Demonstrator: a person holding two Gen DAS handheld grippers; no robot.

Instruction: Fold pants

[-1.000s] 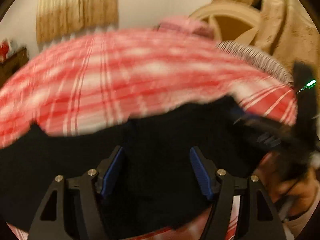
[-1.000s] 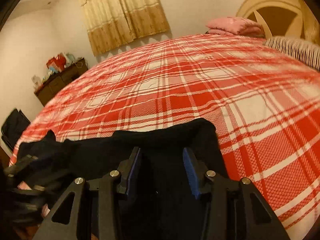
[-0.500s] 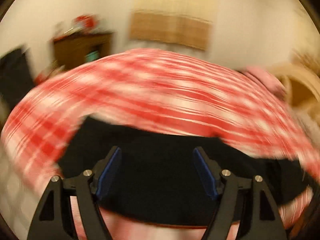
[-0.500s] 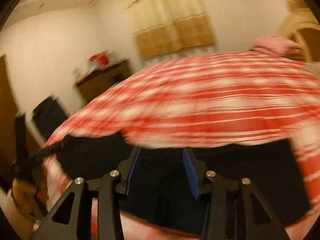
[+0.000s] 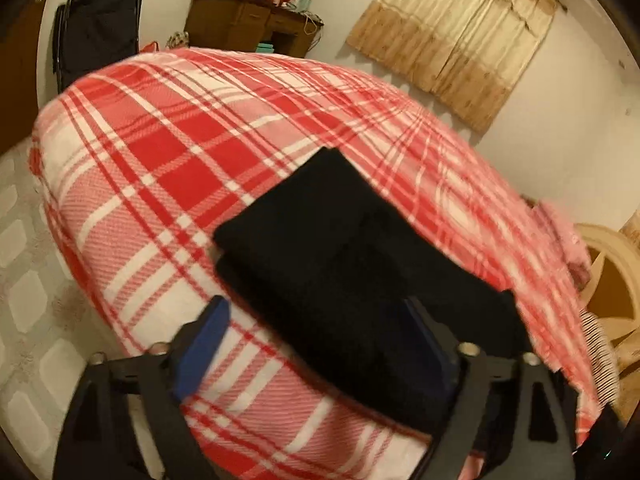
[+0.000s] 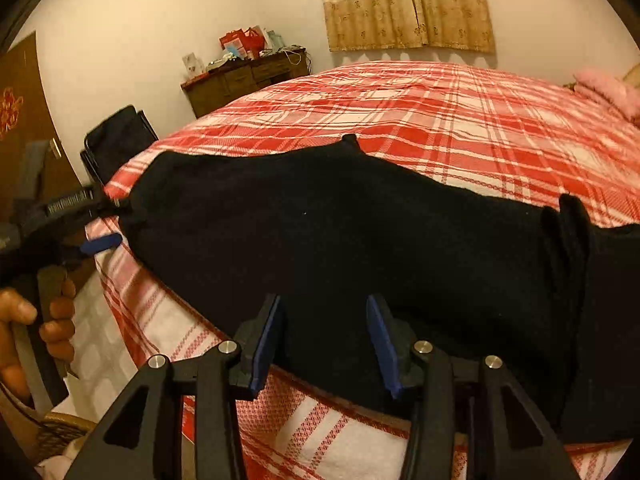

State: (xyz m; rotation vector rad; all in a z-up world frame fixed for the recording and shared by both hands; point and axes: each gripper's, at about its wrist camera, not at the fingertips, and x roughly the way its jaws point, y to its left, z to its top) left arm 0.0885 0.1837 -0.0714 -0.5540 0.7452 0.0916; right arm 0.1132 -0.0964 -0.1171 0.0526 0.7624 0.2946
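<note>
Black pants (image 5: 320, 248) lie flat on the red plaid bedcover (image 5: 160, 168), stretched along the bed's near edge, with one layer folded over another. My left gripper (image 5: 320, 340) hovers at one end of them, its jaws wide and still opening; its right finger overlaps the cloth and nothing is pinched. In the right wrist view the pants (image 6: 360, 232) run across the frame, and the left gripper (image 6: 116, 220) sits at their left end, held by a hand (image 6: 40, 312). My right gripper (image 6: 326, 340) stands over the near hem, jaws opening, with cloth between the pads but not pressed.
A wooden dresser (image 6: 248, 80) with clutter and a black chair (image 6: 120, 140) stand beyond the bed's left end. Curtains (image 6: 408, 4) hang on the far wall. A pink bundle (image 6: 608, 88) lies at the head, by a cream headboard (image 5: 612, 272). Patterned floor (image 5: 24, 280) shows below the bed edge.
Both cameras swung left along the bed. The left gripper rolled and its jaws widened. The pants, bunched before, now lie stretched out flat on the bedcover.
</note>
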